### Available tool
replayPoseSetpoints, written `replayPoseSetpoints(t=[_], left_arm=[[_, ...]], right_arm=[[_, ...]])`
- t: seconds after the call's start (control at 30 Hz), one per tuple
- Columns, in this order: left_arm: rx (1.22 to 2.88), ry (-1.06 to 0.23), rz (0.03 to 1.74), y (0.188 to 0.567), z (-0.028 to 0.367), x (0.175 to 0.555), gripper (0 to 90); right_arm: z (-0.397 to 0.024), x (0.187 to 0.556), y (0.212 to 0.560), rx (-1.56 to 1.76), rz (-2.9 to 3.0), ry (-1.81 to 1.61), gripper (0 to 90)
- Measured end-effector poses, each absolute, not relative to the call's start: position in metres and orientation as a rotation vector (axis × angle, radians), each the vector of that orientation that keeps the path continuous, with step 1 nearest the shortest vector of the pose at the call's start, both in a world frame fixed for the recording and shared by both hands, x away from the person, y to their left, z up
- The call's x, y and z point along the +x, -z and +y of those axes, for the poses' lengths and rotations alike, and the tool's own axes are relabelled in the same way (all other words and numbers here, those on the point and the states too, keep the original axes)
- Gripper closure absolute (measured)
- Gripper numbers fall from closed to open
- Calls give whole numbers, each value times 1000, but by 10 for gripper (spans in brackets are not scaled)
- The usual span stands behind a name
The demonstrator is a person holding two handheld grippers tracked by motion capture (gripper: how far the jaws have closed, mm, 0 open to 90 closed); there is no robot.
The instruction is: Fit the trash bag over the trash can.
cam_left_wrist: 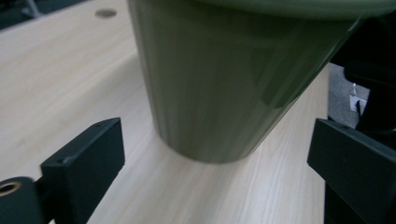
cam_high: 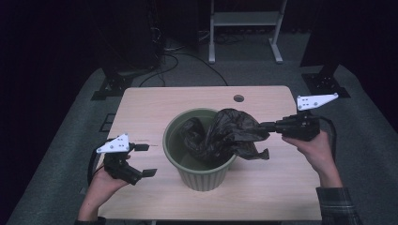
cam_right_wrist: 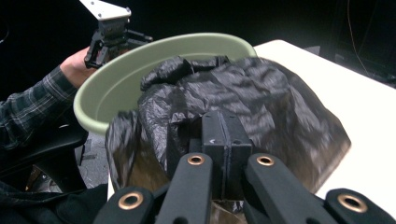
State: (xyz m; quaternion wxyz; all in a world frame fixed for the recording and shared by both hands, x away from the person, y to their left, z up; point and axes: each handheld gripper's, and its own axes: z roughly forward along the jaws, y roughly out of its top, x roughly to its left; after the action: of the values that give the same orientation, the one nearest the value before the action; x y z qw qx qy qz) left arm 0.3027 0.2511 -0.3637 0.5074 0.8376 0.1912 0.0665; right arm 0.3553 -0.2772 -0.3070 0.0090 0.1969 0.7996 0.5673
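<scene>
R gripper pinches black bag over green bin; L gripper wide, beside bin.

1. From my left gripper view, the green bin's rim runs off the frame at 12 o'clock.
2. My right gripper's pads are buried in the black bag.
3. The bag hides the bin's floor from me.

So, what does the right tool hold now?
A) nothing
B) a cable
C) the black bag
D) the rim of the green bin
C: the right tool has its jaws shut on a fold of the black bag, which hangs partly over the rim of the green bin.
</scene>
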Motion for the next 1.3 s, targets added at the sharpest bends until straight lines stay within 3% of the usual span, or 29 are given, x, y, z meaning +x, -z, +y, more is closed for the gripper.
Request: replayPoseSetpoints(t=[0.53, 1.3], left_arm=[[1988, -147, 290, 309, 206, 315, 45], [2031, -114, 223, 298, 147, 332, 95]], right_arm=[[-212, 367, 287, 453, 2554, -1786, 896], [-139, 374, 282, 339, 2640, -1733, 896]])
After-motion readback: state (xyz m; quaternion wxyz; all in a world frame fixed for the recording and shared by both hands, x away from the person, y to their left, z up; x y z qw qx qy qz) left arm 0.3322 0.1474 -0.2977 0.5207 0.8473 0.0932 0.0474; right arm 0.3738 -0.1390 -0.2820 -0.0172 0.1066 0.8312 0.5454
